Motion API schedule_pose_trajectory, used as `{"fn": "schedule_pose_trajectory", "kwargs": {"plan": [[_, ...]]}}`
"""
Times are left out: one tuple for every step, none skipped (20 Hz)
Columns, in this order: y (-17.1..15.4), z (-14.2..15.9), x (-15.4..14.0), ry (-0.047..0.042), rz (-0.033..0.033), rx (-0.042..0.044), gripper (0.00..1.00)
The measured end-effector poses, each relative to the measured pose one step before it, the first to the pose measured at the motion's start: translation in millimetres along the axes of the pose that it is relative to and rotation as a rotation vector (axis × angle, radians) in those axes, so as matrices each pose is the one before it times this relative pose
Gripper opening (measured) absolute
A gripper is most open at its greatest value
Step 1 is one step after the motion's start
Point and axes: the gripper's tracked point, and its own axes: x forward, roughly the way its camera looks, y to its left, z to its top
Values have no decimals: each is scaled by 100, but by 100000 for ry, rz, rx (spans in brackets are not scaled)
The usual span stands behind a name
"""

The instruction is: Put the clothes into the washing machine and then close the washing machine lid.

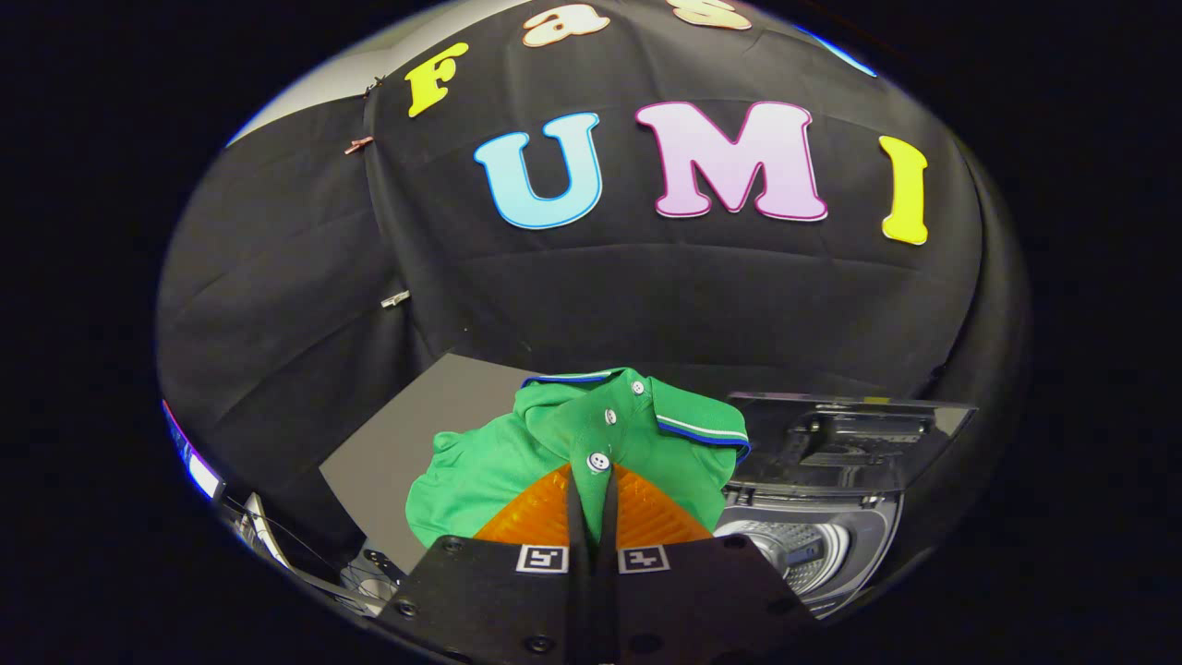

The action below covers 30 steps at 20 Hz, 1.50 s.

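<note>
Your gripper [592,480] jaws pinch the green polo shirt's [480,471] button placket, lower centre; the open grey top-loading washing machine [813,545] sits lower right, lid [850,439] raised.

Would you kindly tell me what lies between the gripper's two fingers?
A fold of the green polo shirt, by its button placket, is pinched between the fingers in the gripper view.

The gripper [593,489] has its two fingers pressed together on the button strip of a green polo shirt [480,471], so the cloth is pinched between them and hangs around them. The shirt has white buttons and a collar with blue and white stripes. Just to the right of the fingers stands the washing machine [813,545] with its lid [850,439] raised upright and the metal drum [794,550] visible below.
</note>
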Motion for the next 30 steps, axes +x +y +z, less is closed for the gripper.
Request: {"fn": "schedule_pose_trajectory", "kwargs": {"plan": [[-777, 66, -478, -372, 290, 1097, 5], [-907, 184, -475, -531, -118, 227, 5], [-978, 166, -446, -759, -152, -445, 5], [-856, 151, -436, -594, -27, -123, 5], [-791, 144, -394, -469, 1, 458, 5], [-942, -15, -324, -252, -323, 691, 5], [-1015, 63, -320, -25, -632, 683, 5], [-1030, 122, -312, -436, -749, 956, 5], [-1125, 78, -197, -172, -685, 1020, 5], [-1178, -48, -136, -87, -1004, 732, 5], [-1222, 91, -132, 33, -1166, 739, 5], [-1283, -83, -51, 350, -1422, 810, 5], [-1099, 19, -191, 110, -924, 1065, 5], [-1065, 123, -138, -237, -754, 585, 5], [-1000, 205, 11, -159, -887, -11, 5], [-1046, 106, 36, -298, -1046, 215, 5], [-935, 271, 130, -611, -484, 1173, 5], [-779, 198, 142, -252, -243, 1507, 5], [-767, -18, 133, 413, -323, 1162, 5], [-926, -81, 63, 349, -517, 657, 5], [-738, -152, 271, 604, 10, 530, 5], [-710, -144, 261, 460, 408, 686, 5], [-581, -155, 220, 619, 310, 619, 5], [-596, -151, 308, 664, 833, 943, 5], [-403, -306, 343, 1059, 962, 1110, 5], [-576, -474, 317, 1121, 755, 800, 5], [-409, -541, 321, 1476, 530, 399, 5], [-439, -591, 486, 1709, 443, 469, 5], [-289, -803, 530, 2016, 589, 235, 5], [-178, -678, 328, 1604, 529, -401, 5]]}}
